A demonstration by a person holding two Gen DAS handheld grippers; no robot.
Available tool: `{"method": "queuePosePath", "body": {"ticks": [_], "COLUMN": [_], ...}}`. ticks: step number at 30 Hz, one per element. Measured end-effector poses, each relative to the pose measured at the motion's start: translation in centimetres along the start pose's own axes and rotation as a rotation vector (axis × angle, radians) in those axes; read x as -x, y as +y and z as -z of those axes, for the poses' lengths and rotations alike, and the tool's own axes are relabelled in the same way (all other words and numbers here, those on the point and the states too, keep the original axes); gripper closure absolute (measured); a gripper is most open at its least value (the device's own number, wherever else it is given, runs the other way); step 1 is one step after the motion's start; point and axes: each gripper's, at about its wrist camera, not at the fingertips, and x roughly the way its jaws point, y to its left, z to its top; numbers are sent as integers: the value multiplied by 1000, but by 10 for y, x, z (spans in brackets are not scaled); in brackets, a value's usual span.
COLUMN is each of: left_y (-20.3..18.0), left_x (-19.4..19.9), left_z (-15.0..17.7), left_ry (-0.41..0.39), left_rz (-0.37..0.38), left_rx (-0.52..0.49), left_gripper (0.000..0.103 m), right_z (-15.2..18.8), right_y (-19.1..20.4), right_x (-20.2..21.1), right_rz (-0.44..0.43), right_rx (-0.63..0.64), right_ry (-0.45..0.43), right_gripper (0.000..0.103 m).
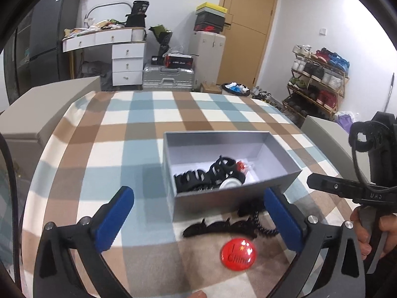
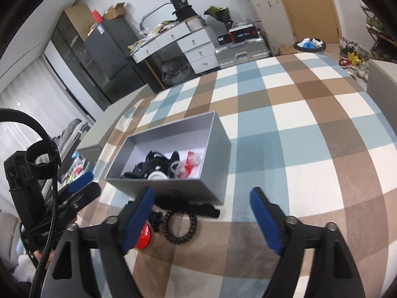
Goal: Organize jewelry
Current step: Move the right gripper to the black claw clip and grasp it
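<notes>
Left wrist view: the left gripper [image 1: 198,223] hung over the checked cloth [image 1: 124,129], jaws spread wide with nothing pinched between the blue pads [image 1: 114,219]. The grey box [image 1: 223,198] stood on the cloth just beyond the fingertips; inside it lay a heap of black hair clips [image 1: 211,173], a white round piece [image 1: 230,181] and something red and clear [image 1: 242,167]. Near side of the box, on the cloth: a black claw clip [image 1: 218,227], a black spiral hair tie [image 1: 263,226] and a red round badge [image 1: 239,253], all between the open jaws but untouched. Right of the box, the right gripper's black body [image 1: 347,188] showed, a hand [image 1: 364,231] on its handle.

Right wrist view: the right gripper [image 2: 201,219] sat on the near side of the same box [image 2: 173,188], jaws apart and empty. The beaded hair tie [image 2: 180,227] lay between them, close to the left pad [image 2: 136,221]; the badge [image 2: 144,236] was half hidden behind that pad. Left of the box, the left gripper [image 2: 82,186] showed partly.
</notes>
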Motion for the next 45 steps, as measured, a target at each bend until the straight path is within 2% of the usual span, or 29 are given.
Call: {"method": "queuePosePath", "body": {"ticks": [4, 10, 19, 23, 27, 30, 31, 33, 34, 35, 37, 40, 43, 45], "left_y": [7, 9, 5, 5, 4, 4, 3, 2, 1, 0, 0, -1, -2, -2], "left_x": [-5, -14, -18, -18, -17, -18, -18, -19, -19, -19, -19, -19, -19, -18], "left_z": [12, 26, 30, 32, 32, 32, 32, 32, 31, 31, 32, 32, 32, 33], "left_ry": [46, 105, 127, 138, 133, 136, 136, 137, 139, 140, 142, 143, 147, 146], "left_rz": [-28, -16, -20, -18, -20, -21, -20, -20, -21, -21, -20, -22, -24, -23], "left_rx": [32, 56, 30, 30, 26, 29, 28, 26, 24, 22, 18, 17, 16, 15], "left_gripper": [1, 1, 1, 1, 1, 1, 1, 1, 1, 1, 1, 1, 1, 1], "right_z": [5, 12, 14, 13, 13, 14, 14, 14, 15, 15, 15, 16, 18, 17], "right_y": [5, 17, 22, 22, 23, 24, 25, 25, 25, 25, 25, 23, 22, 23], "right_x": [-12, -31, -44, -48, -50, -50, -51, -49, -48, -47, -45, -42, -42, -43], "right_rz": [-2, -4, 37, 50, 66, 57, 65, 54, 48, 46, 38, 31, 31, 29], "right_rx": [21, 47, 55, 57, 69, 72, 80, 86, 89, 97, 105, 108, 105, 108], "right_ry": [52, 92, 107, 114, 104, 106, 108, 106, 105, 103, 106, 105, 104, 111], "right_gripper": [19, 19, 22, 30, 33, 47, 54, 56, 62, 76, 86, 89, 86, 80]}}
